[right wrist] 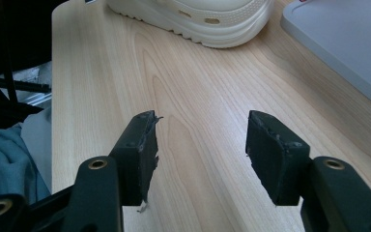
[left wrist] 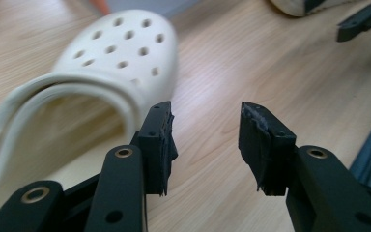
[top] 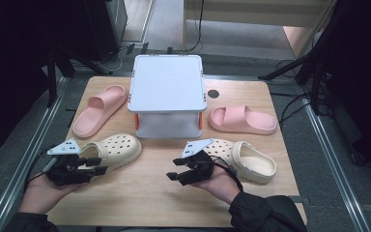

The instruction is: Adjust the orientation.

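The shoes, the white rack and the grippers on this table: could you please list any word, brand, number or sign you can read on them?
None: no readable text stands on anything.
Cream clog by the left gripper: holes, no lettering.
Cream clog by the right gripper: no lettering.
Pink slides: plain.
White rack: blank top.
Left gripper, right gripper: bare black jaws.

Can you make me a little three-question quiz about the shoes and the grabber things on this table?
1. True or false: the left gripper is holding the cream clog beside it.
2. How many pink slides lie on the table?
A. one
B. two
C. three
3. Fill in: the white rack stands between the two pink ____.

Key
1. False. Its jaws stand open with nothing between them, the clog's heel strap just beside one.
2. B. One lies left of the rack, one right.
3. Slides.
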Tool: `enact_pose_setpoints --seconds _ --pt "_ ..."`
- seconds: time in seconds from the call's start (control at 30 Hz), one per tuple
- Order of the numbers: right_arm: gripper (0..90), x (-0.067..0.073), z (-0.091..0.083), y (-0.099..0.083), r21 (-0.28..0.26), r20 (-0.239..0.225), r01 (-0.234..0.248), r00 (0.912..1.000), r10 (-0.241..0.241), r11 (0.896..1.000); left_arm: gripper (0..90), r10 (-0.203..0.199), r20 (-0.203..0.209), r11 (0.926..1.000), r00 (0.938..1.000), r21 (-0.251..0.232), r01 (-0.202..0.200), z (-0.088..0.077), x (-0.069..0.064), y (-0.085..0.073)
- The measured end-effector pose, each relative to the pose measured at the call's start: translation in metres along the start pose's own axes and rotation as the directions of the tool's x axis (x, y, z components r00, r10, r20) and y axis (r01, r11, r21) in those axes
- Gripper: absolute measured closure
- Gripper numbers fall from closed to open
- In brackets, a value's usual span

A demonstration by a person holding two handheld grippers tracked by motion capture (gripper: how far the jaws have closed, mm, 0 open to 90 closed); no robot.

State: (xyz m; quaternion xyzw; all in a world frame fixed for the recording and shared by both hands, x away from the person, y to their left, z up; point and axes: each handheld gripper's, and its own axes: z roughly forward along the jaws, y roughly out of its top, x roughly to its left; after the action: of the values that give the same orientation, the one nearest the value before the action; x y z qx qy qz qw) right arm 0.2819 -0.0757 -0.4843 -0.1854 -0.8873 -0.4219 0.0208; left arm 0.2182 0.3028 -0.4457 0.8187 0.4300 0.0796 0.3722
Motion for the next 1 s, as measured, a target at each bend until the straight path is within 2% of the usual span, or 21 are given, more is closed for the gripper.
enact_pose_setpoints --seconds 0.1,0.2,0.23,0.43,0.47,0.53,0.57,0.63,0.73,0.8,0.83,0.9,1.0 --pt "45.4 0.0 0.001 0.0 0.0 0.0 -0.001 1.0 0.001 1.0 55.0 -0.012 -0.044 0.9999 0.999 0.01 0.013 0.001 0.01 -0.005" --pt "45.5 0.0 0.0 0.0 0.002 0.0 -0.003 1.0 0.003 1.0 55.0 -0.004 -0.053 0.9998 0.9986 0.017 0.005 0.005 0.012 -0.006" --pt "45.4 0.0 0.0 0.0 0.002 0.0 -0.003 1.0 0.003 1.0 54.8 -0.006 -0.06 0.9995 0.9982 0.031 0.008 0.01 0.014 -0.005" --pt "45.5 0.0 0.0 0.0 0.007 0.004 -0.003 1.0 0.003 1.0 54.6 -0.028 -0.062 0.9984 0.9977 0.048 0.031 0.025 0.023 -0.006" --pt "45.5 0.0 0.0 0.0 0.005 0.005 0.0 1.0 0.0 1.0 55.8 -0.031 -0.046 0.9978 0.9985 0.057 0.034 0.031 0.026 -0.006" --pt "45.5 0.0 0.0 -0.001 0.009 0.005 -0.001 1.0 0.001 1.0 55.9 -0.027 -0.044 0.9977 0.9987 0.062 0.029 0.034 0.027 -0.006" --pt "45.5 0.001 0.0 -0.001 0.016 0.005 -0.005 1.0 0.005 1.0 55.8 -0.021 -0.042 0.997 0.9989 0.073 0.024 0.041 0.028 -0.005" --pt "45.4 0.001 0.001 -0.001 0.017 0.007 -0.002 1.0 0.002 1.0 58.4 -0.003 -0.038 0.9965 0.9993 0.084 0.006 0.045 0.029 -0.004" --pt "45.8 0.002 0.0 -0.001 0.017 0.01 0.0 1.0 0.0 1.0 72.6 0.009 -0.022 0.9978 0.9997 0.066 -0.007 0.046 0.029 -0.004" --pt "45.8 0.002 0.0 -0.001 0.016 0.009 -0.002 1.0 0.001 1.0 74.8 0.005 -0.025 0.9978 0.9997 0.066 -0.004 0.045 0.029 -0.004" --pt "46.0 0.001 -0.001 -0.001 0.013 0.011 -0.002 0.9999 0.002 1.0 75.5 0.023 -0.041 0.9974 0.9989 0.069 -0.02 0.045 0.027 -0.003" --pt "46.1 0.001 -0.001 -0.001 0.011 0.015 -0.002 0.9999 0.002 1.0 76.8 0.03 -0.048 0.9974 0.9984 0.067 -0.027 0.043 0.025 0.0" --pt "46.1 0.0 -0.002 -0.002 0.012 0.018 -0.007 0.9998 0.007 1.0 77.3 0.016 -0.037 0.9984 0.9992 0.055 -0.014 0.04 0.023 0.004"
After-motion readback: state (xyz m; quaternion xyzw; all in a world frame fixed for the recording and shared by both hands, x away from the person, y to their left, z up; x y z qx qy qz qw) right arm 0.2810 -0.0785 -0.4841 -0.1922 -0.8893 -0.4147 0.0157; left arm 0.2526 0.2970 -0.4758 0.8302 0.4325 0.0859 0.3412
